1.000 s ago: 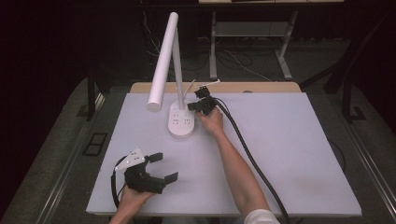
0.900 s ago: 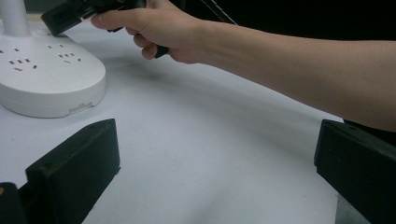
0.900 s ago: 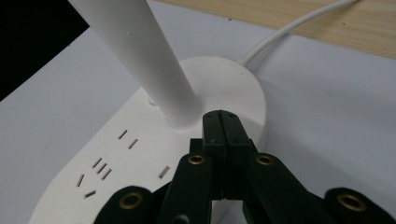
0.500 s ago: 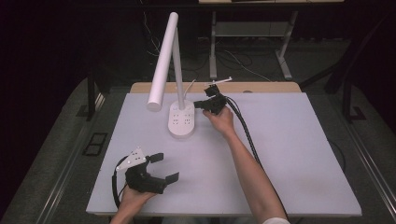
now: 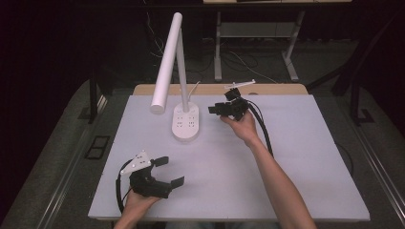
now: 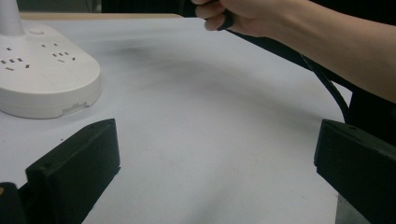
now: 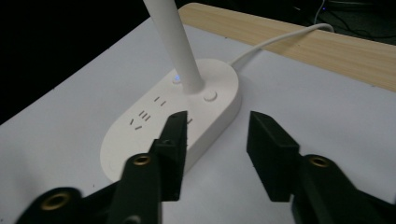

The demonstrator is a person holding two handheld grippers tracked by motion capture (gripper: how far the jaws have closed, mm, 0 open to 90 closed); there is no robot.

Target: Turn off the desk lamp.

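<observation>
step: right gripper point(image 5: 216, 109) off lamp base point(image 5: 186, 123), jaws just opening, empty | left gripper point(image 5: 169, 171) jaws apart, idle near-left | next: re-aim at base button

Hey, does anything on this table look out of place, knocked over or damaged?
Nothing stands out. The white desk lamp stands upright on its base, its cord running off the table's back edge. No spills or damage visible.
</observation>
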